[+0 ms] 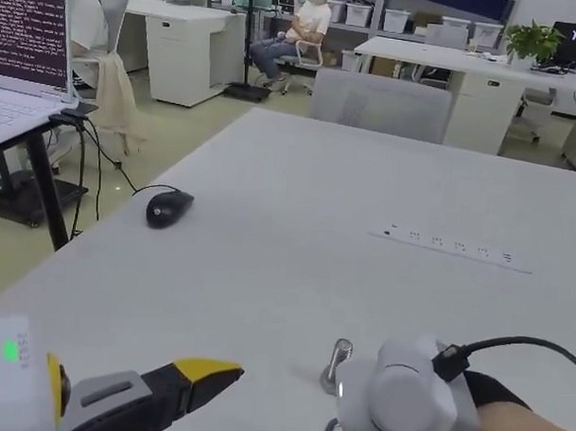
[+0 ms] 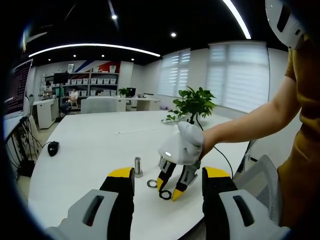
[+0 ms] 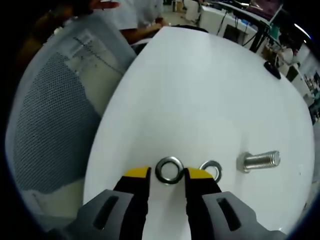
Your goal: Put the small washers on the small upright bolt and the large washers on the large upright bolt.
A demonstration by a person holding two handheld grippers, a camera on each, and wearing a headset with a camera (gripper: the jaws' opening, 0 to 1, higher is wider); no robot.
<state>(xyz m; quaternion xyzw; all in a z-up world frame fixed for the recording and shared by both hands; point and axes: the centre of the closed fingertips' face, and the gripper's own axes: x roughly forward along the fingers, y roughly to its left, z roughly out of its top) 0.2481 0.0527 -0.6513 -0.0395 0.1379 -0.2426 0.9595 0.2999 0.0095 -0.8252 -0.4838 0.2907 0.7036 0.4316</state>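
Left edge: yellow-tipped grey left tool [image 2: 169, 173] is hovering low over the plain white tabletop [image 1: 298, 197]. Jaws are spread wide, holding nothing, touching nothing.

Moving right: short threaded steel bolt [image 1: 340, 359] is standing upright on the tabletop btwn the two tools, long axis vertical. Can't tell if it's the small or the large one.

Next: two flat steel-grey rings are lying near the bolt's foot. Far washer [image 3: 212, 169] is sitting btwn the bolt and near washer [image 3: 169, 170]. All three are running roughly in one line.

Right: white-bodied, yellow-tipped right tool [image 2: 168, 189] is pointing steeply down at the tabletop. Jaws are parted to approx the ring's width, one tip each side of the near washer. Slim gaps seem to be showing in the right gripper view, so prob. not pinching yet. Actual contact unclear.

Key relation: near washer is lying flat, hole up, dead btwn the right tool's tips. The bolt is standing just past the far washer, toward the left tool's side. Right tool is much the nearer. Judging the coming move: close, lift, carry over the far washer, line hole w/ the vertical shank.
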